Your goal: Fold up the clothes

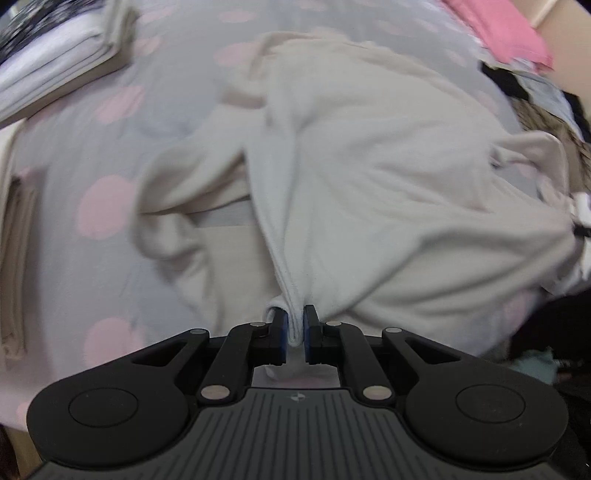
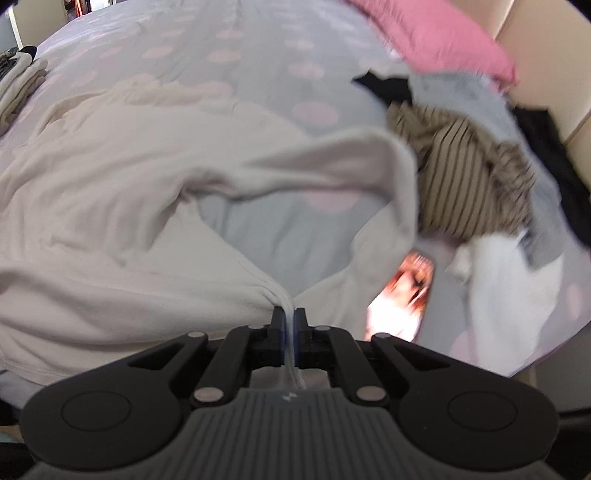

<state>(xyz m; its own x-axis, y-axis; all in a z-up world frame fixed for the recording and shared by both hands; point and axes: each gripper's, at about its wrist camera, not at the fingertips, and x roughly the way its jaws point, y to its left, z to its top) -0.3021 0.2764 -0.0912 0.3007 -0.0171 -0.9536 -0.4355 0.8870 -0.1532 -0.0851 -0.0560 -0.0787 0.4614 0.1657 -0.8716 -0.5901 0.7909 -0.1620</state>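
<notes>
Across the bed (image 2: 258, 48), with its grey cover dotted in pink, a cream garment (image 1: 369, 155) lay half spread and half lifted, taking up most of the cover. It was held at two points of its edge, probably so the cloth would hang open and could be laid flat or doubled over; which of these, the blurred views did not settle. Beyond the garment, toward the pink pillow (image 2: 443, 33), sat a loose heap of clothes (image 2: 472, 177), striped, grey, black and white, unsorted. On the garment's other side lay a stack of folded cloth (image 1: 55, 74), flat and squared. No basket or box showed in either view. The left gripper (image 1: 294, 325) had its jaws clenched on a bunched fold of the garment's hem, and the right gripper (image 2: 290, 328) had its jaws clamped on another bunched edge nearest the heap.
</notes>
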